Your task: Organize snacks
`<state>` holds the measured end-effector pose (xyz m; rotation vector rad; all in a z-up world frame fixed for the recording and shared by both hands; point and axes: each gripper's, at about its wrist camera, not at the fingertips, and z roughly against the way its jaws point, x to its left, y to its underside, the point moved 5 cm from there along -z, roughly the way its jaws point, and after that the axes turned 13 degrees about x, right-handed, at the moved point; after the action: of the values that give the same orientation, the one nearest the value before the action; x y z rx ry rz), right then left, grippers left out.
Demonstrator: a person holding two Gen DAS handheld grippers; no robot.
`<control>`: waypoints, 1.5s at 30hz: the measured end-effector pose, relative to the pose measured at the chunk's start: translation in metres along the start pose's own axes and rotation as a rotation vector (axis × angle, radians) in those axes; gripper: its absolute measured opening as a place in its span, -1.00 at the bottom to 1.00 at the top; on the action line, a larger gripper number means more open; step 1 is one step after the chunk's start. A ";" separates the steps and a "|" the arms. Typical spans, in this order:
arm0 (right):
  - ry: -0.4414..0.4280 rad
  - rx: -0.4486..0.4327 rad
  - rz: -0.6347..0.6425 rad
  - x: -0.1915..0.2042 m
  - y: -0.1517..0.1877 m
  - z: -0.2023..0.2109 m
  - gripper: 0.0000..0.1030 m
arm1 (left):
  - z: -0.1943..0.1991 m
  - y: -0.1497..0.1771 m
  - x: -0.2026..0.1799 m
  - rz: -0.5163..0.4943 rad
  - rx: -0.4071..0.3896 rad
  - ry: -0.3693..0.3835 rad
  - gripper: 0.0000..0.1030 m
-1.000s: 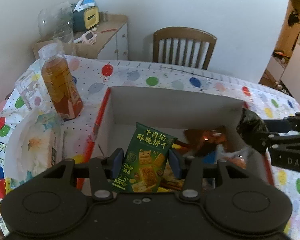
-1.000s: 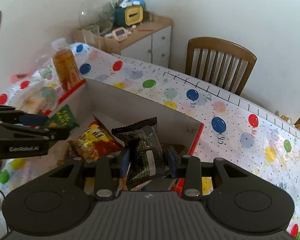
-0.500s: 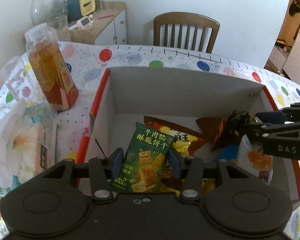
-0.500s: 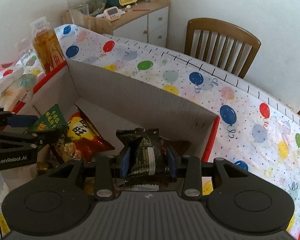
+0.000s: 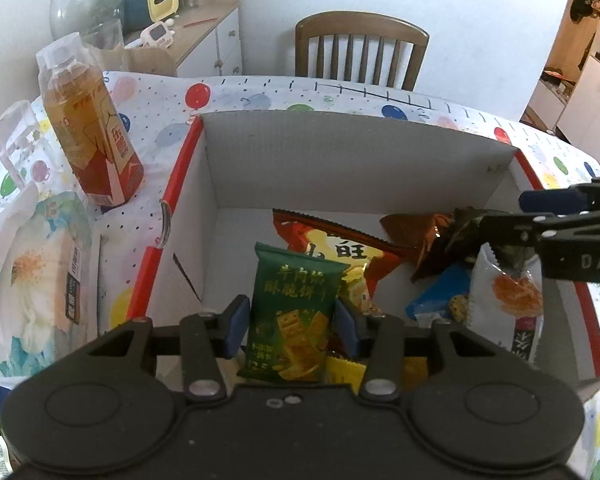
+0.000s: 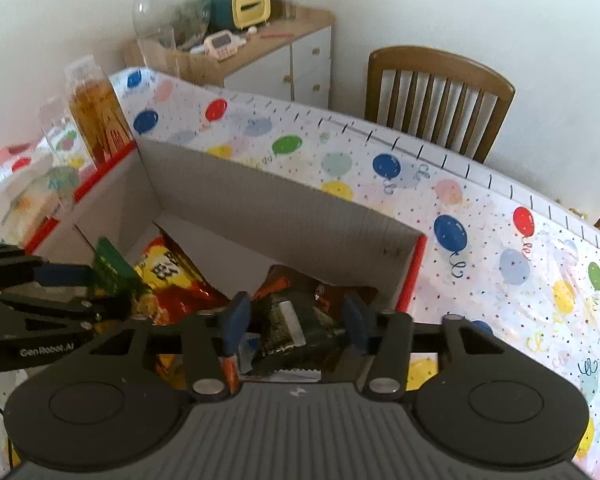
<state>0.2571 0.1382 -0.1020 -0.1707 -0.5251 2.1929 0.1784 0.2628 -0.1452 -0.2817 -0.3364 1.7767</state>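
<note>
Both grippers have descended into the box. Left gripper spread around the green pack; right gripper spread, dark pack lying between its fingers among 2 other snacks.

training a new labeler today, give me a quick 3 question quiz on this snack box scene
1. True or false: the green cracker packet sits between the fingers of the left gripper.
2. Which snack lies between the fingers of the right gripper?
A. the dark packet
B. the red and yellow bag
C. the blue packet
3. Fill in: the tea bottle stands ____ the cardboard box.

Key: 1 true; 2 A; 3 outside, on the tablecloth by its left wall.
</note>
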 end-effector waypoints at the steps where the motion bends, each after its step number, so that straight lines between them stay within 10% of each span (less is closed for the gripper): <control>1: -0.002 -0.009 -0.003 -0.001 0.001 0.004 0.06 | 0.002 0.001 0.000 0.002 -0.003 0.003 -0.10; 20: -0.078 -0.166 -0.035 -0.002 0.048 0.098 0.37 | 0.081 0.020 -0.025 -0.047 -0.169 0.013 0.67; 45: -0.114 -0.294 -0.111 0.004 0.114 0.157 1.00 | 0.150 0.062 -0.050 -0.104 -0.304 0.046 0.99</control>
<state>0.1261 0.0306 -0.0088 -0.1691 -0.8999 2.0170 0.0794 0.1900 -0.0289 -0.5107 -0.5800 1.6120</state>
